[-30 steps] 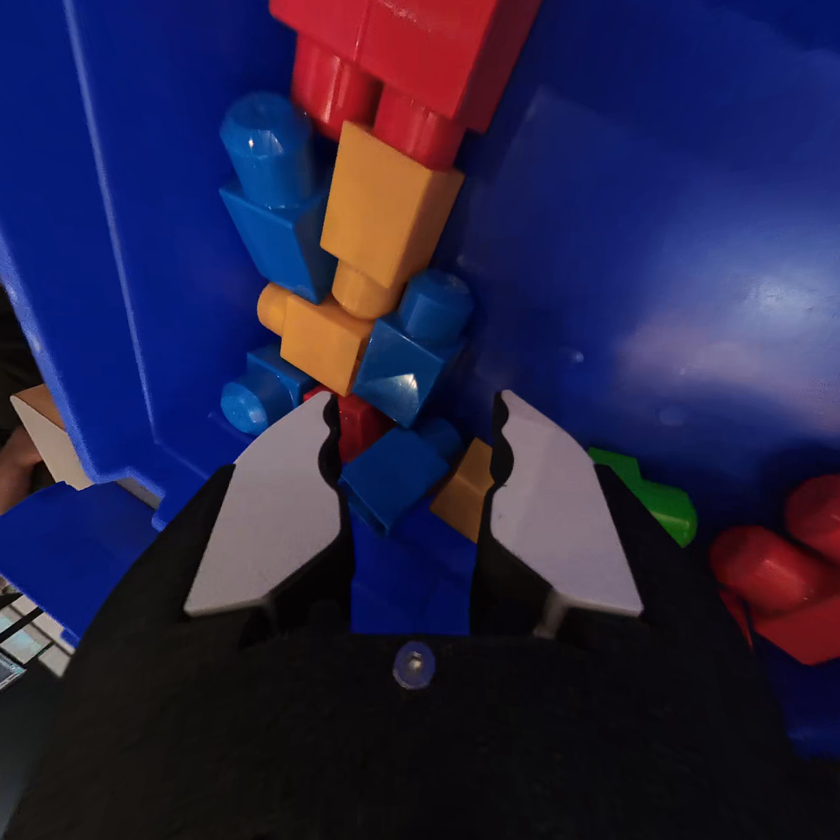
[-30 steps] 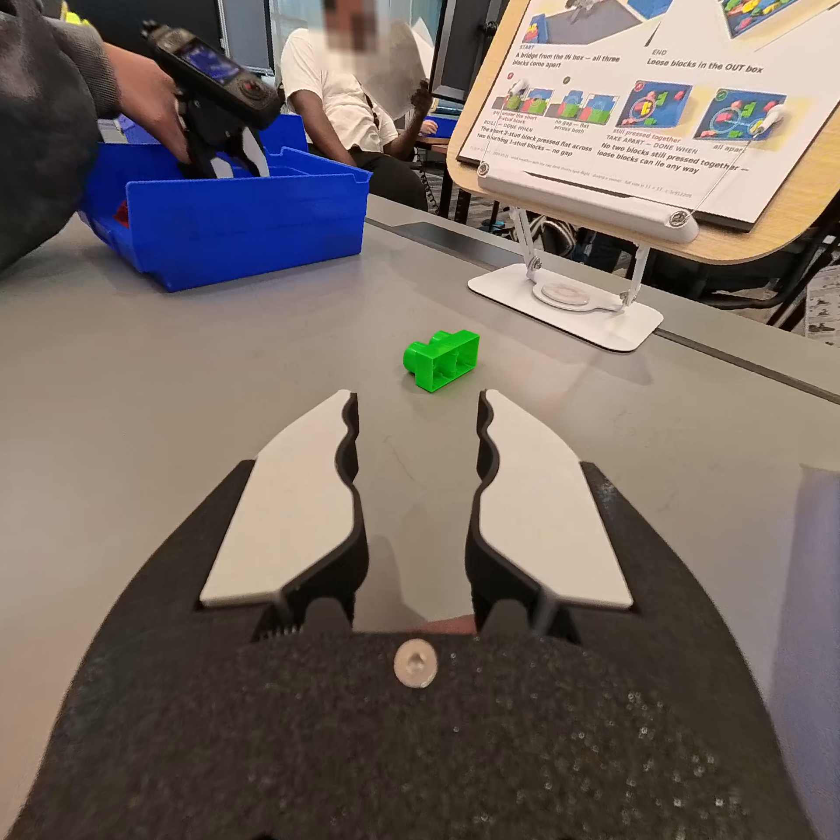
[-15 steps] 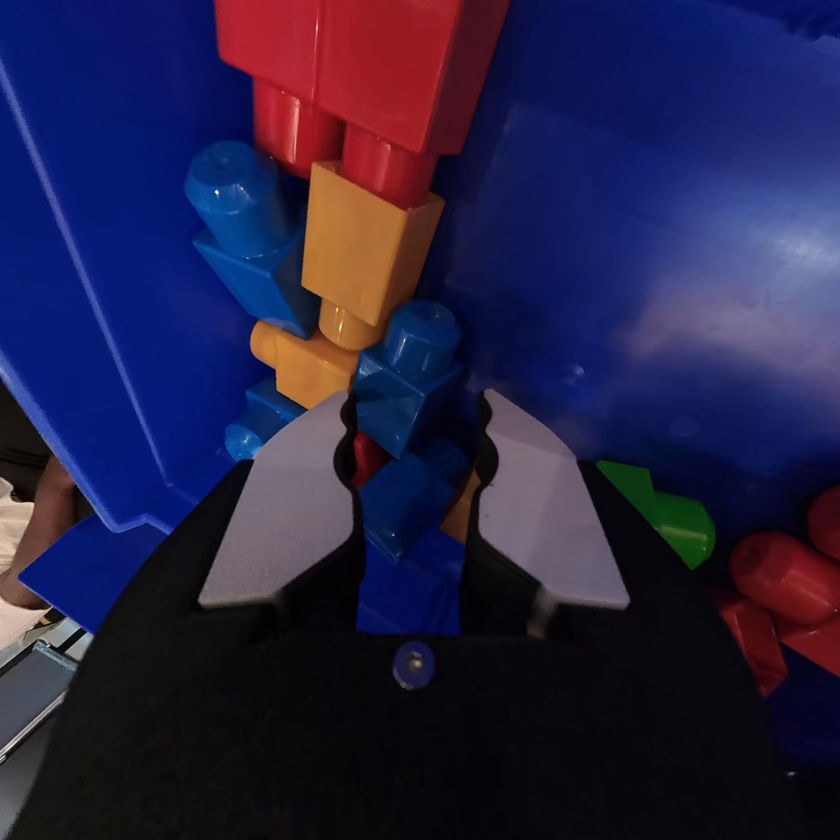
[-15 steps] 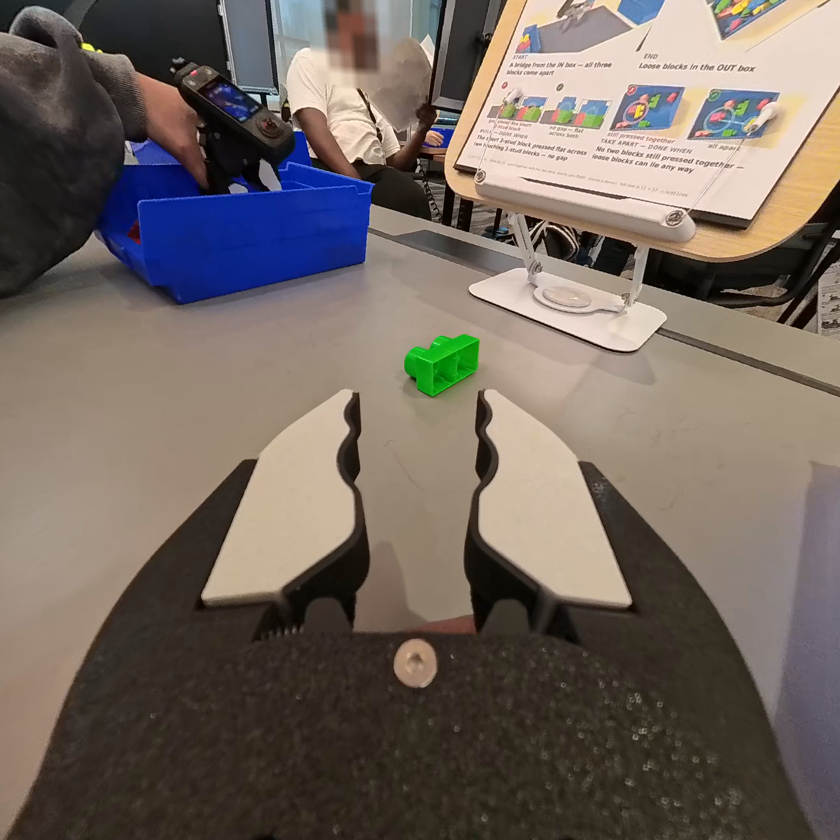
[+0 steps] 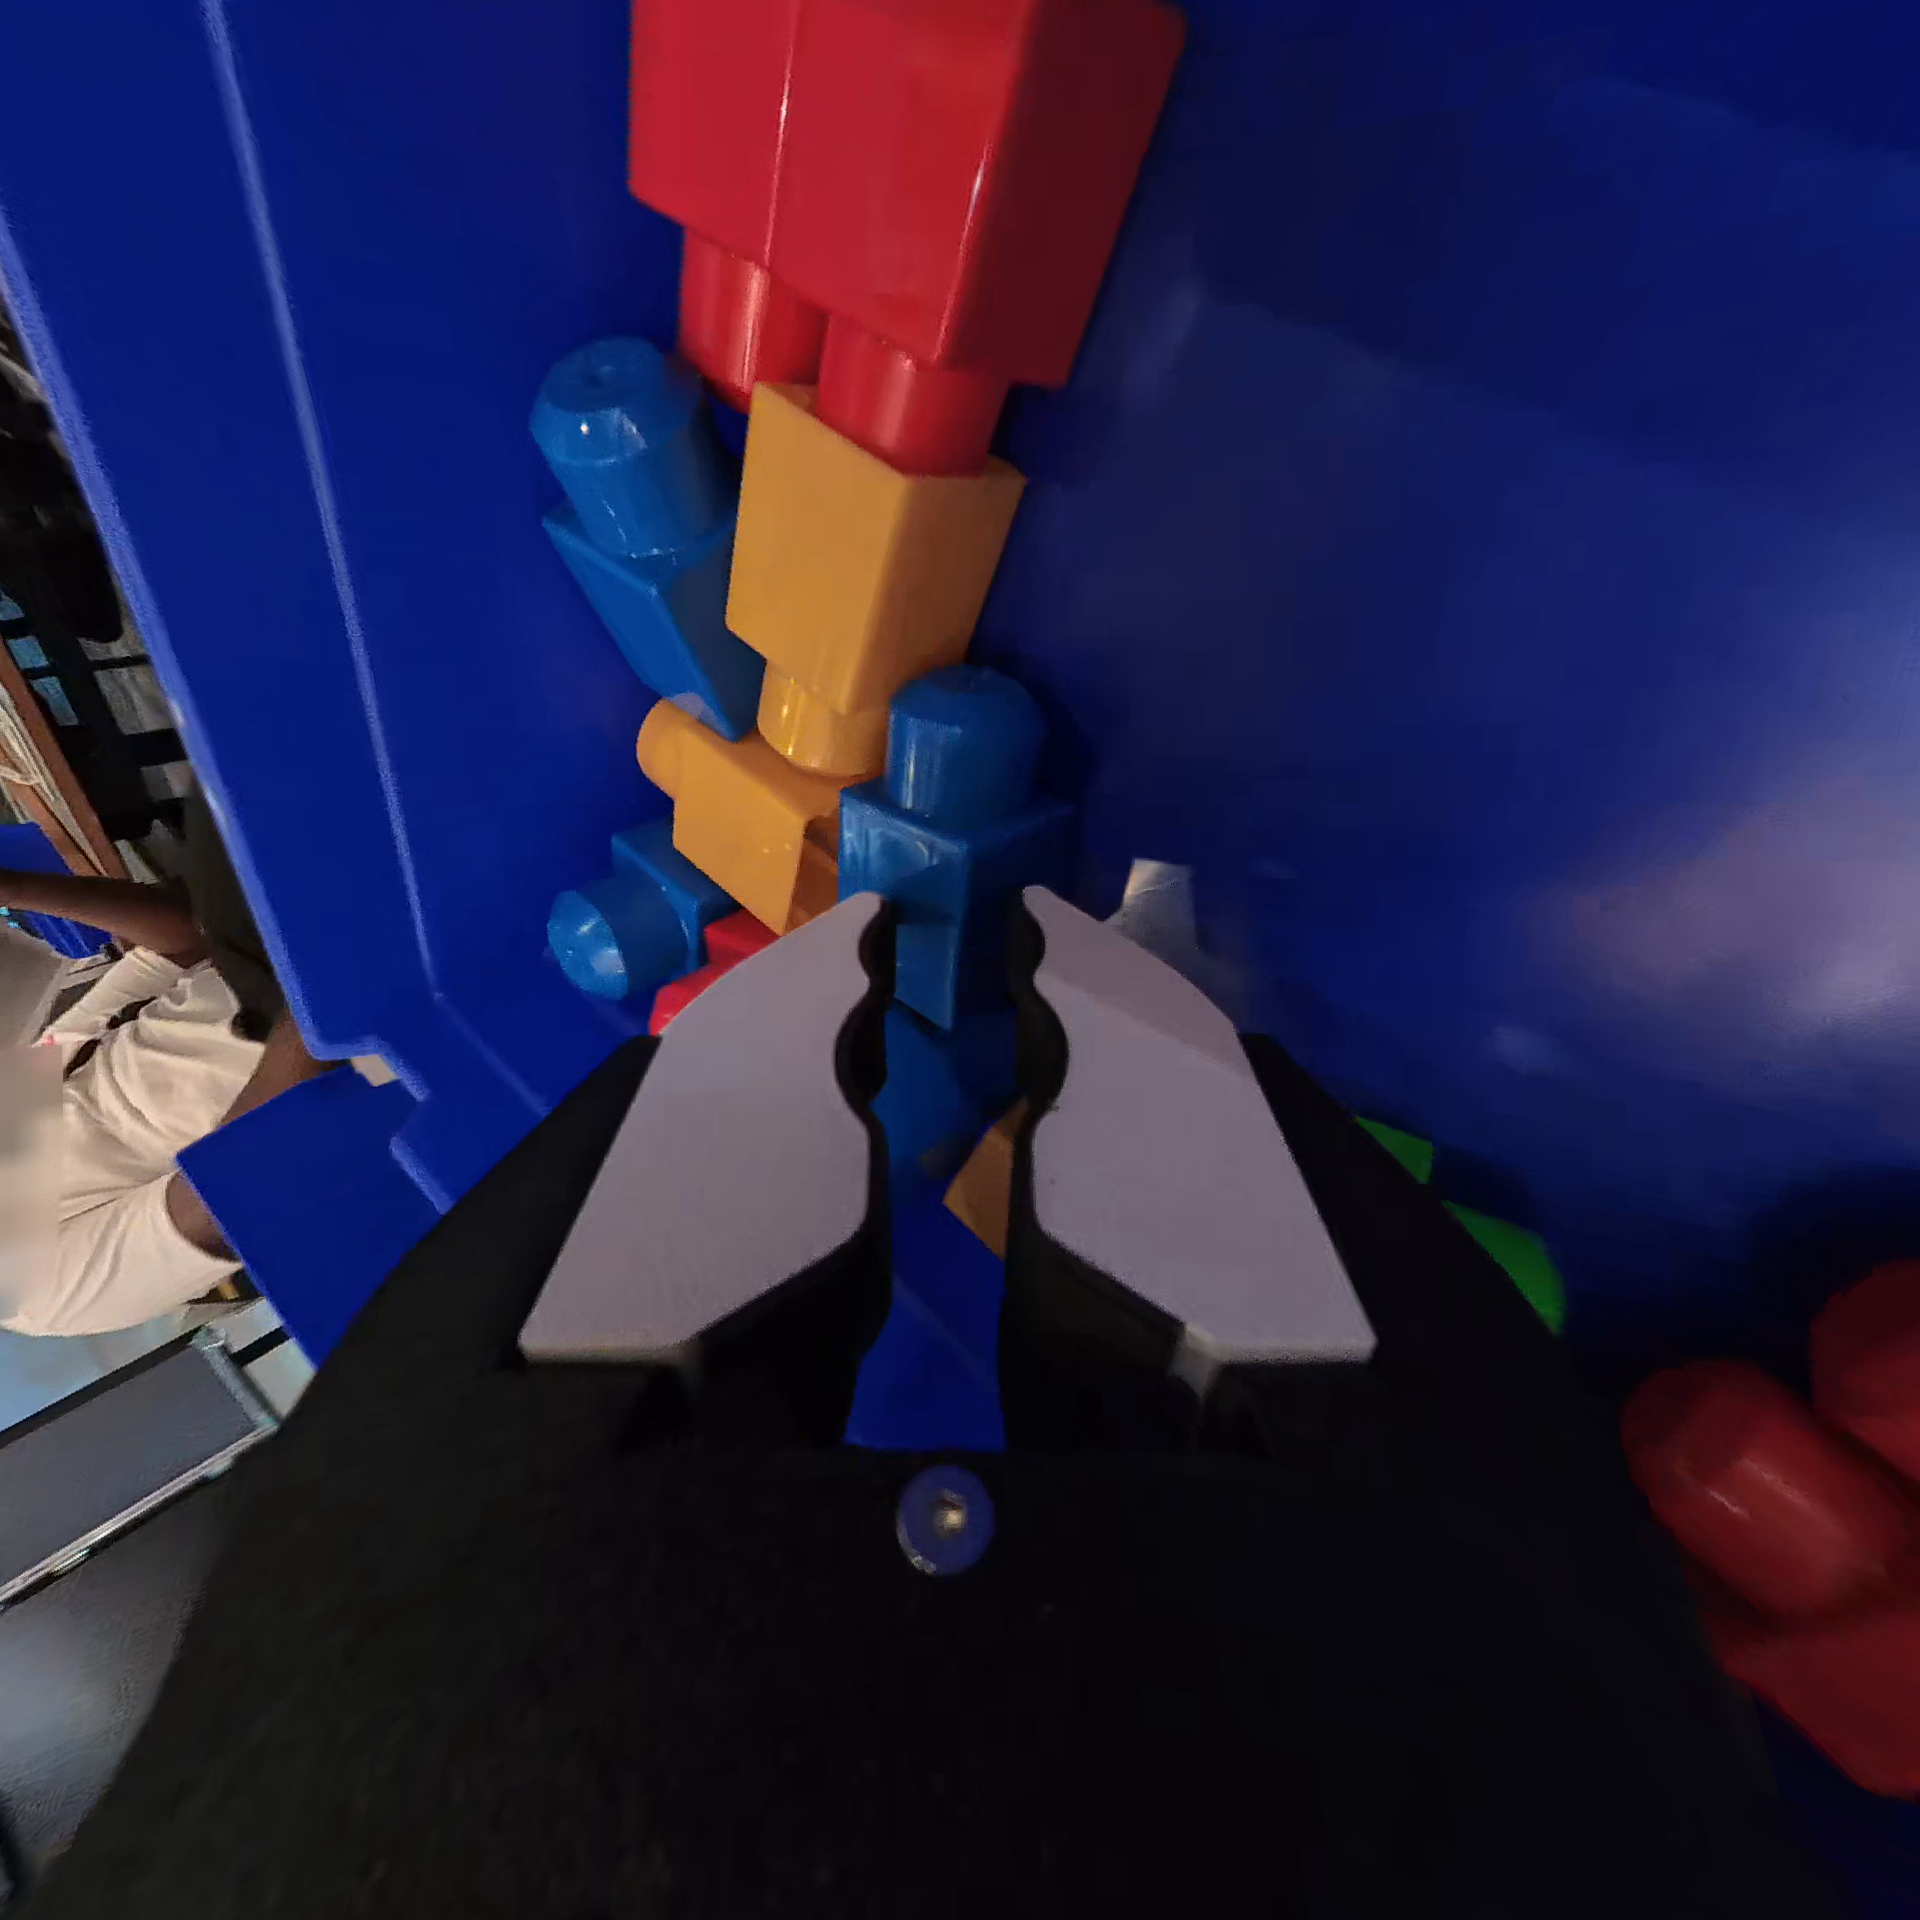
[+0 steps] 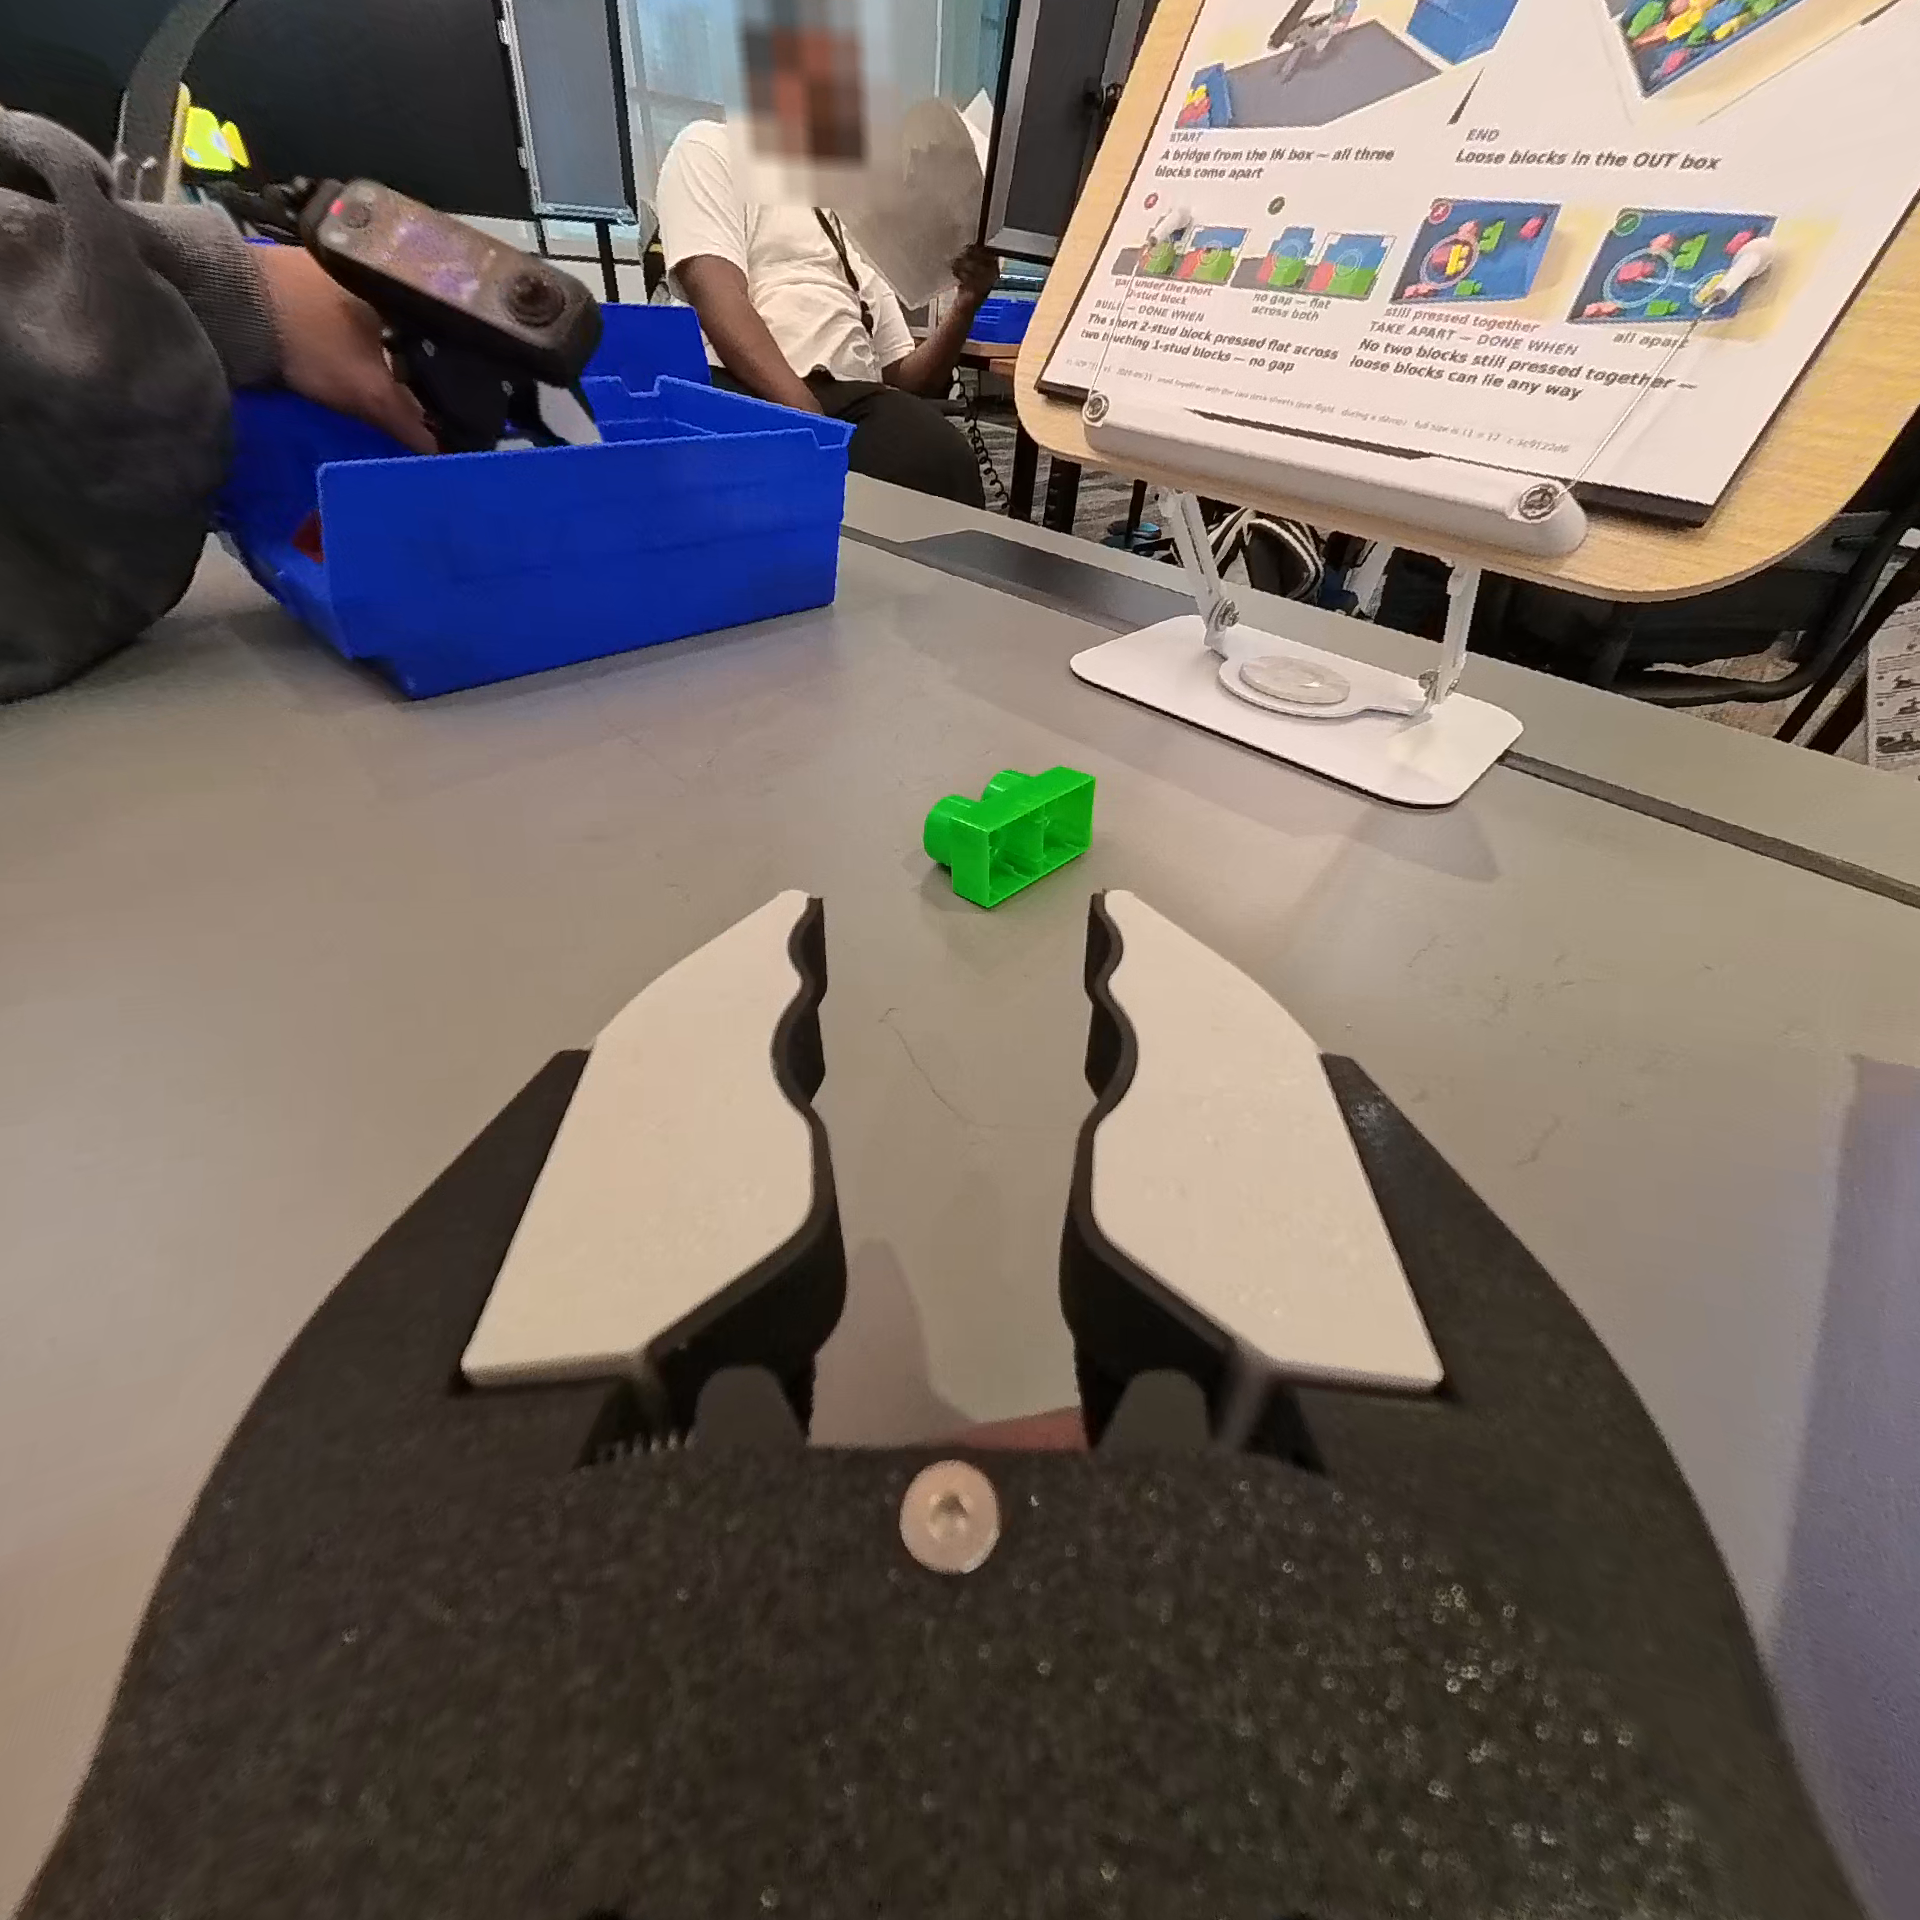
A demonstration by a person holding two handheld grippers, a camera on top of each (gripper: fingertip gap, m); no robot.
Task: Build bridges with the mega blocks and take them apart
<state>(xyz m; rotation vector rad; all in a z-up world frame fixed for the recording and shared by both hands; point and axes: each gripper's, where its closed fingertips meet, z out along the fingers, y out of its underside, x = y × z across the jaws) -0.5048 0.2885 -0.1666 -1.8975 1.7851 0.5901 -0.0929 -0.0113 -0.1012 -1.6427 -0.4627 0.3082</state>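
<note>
Grey tabletop (image 6: 416,935) stretches ahead of my right gripper (image 6: 951,914), whose jaws stand wide and empty, aimed at a small green two-stud plastic block (image 6: 1013,836) lying on its side just beyond the tips. Farther left sits the blue plastic bin (image 6: 582,561), where my left gripper (image 5: 951,914) is buried. Its jaws are narrow around a blue single-stud block (image 5: 951,831) in a jumble of orange (image 5: 862,561), red (image 5: 894,177) and other blue pieces, but I cannot tell whether the pads grip it yet. To do this well, I would close squarely on the block's flat sides, then lift straight so its neighbours don't drag along.
</note>
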